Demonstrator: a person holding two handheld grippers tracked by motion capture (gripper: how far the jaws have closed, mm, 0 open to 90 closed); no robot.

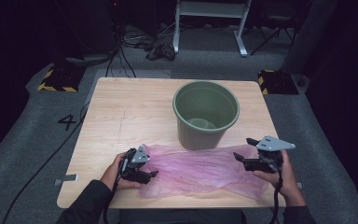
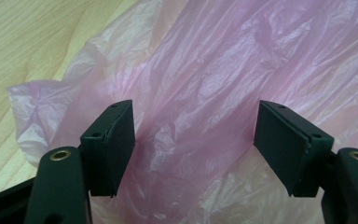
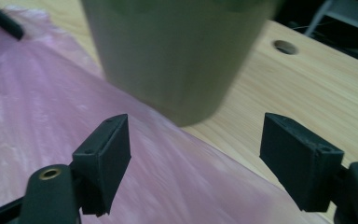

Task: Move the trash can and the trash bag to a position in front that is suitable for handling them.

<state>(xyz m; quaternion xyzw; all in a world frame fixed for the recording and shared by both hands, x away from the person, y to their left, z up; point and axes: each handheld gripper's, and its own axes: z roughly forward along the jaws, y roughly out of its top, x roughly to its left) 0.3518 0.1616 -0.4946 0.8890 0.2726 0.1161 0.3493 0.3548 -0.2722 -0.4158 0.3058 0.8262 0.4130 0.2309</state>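
Left hand-held gripper [image 1: 150, 169] jaws wide over pink bag [image 1: 200, 170] edge, nothing pinched – right hand-held gripper [image 1: 244, 149] wide, empty; green bucket [image 1: 205, 114] at bag's 12 o'clock on surface [image 1: 121, 116].

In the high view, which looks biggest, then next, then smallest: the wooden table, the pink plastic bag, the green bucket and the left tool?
1. Wooden table, by far the biggest.
2. Pink plastic bag, spread flat across the near edge.
3. Green bucket; it stands farther from the camera than the bag, so this gap is less sure.
4. Left tool, the smallest.
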